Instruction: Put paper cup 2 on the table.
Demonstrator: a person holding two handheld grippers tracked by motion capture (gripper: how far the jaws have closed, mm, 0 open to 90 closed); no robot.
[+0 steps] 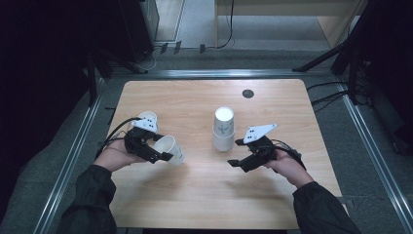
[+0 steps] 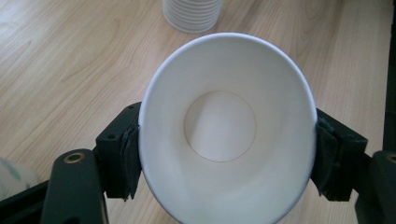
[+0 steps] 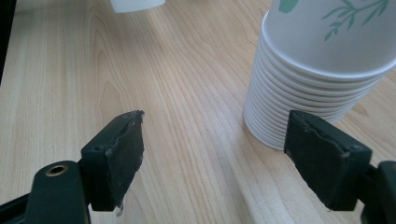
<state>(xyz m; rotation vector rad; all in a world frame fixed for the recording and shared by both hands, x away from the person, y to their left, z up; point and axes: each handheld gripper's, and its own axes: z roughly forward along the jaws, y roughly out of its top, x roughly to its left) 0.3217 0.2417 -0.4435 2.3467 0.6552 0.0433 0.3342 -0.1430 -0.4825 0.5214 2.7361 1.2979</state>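
One paper cup is held on its side, and the stack of cups waits close by.

The left hand-held gripper [image 1: 163,155] has its jaws pressed on a white paper cup [image 1: 170,149] near the rim. The cup lies tipped, just over the left part of the desk [image 1: 195,195], and its open mouth looks back into the gripper's camera [image 2: 229,135]. The right hand-held gripper [image 1: 234,153] is wide open and holds nothing; it sits low, just beside the stack of cups [image 1: 223,129] in the middle. Another cup [image 1: 149,118] stands behind the left hand. I think the cup is being carried to the stack. Next it must be turned bottom up and slid straight down over the top.
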